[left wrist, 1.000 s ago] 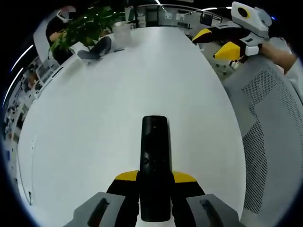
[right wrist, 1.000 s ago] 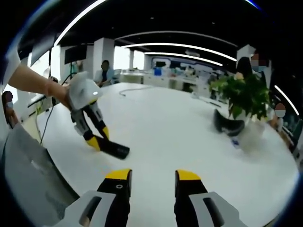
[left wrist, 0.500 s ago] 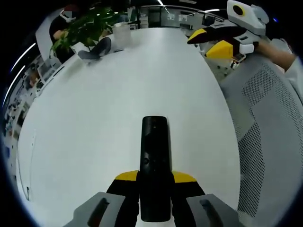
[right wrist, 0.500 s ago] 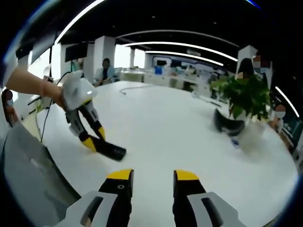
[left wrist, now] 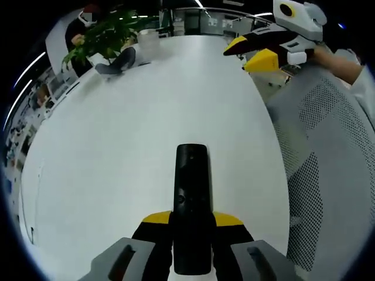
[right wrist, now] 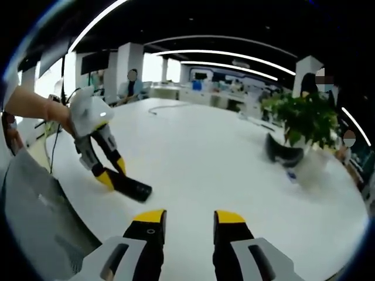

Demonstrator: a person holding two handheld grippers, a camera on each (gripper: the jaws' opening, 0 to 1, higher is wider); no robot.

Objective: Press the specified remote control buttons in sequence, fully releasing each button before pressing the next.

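- Large white oval desk (left wrist: 117, 134): carries the work; a potted green plant (right wrist: 304, 120) stands at the far end
- Slim black rectangular remote control (left wrist: 191, 199): clamped at its near end in the left claw (left wrist: 192, 225), long axis pointing straight out between the jaws, buttons up
- Right claw (right wrist: 187, 218): jaws parted, empty, well apart from the remote, which lies to its left

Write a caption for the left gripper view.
Left gripper holding a slim black plastic remote control above the white table.

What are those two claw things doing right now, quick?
Left gripper: closed on the black remote control, above the white table.
Right gripper: open, fingers apart, holding nothing.
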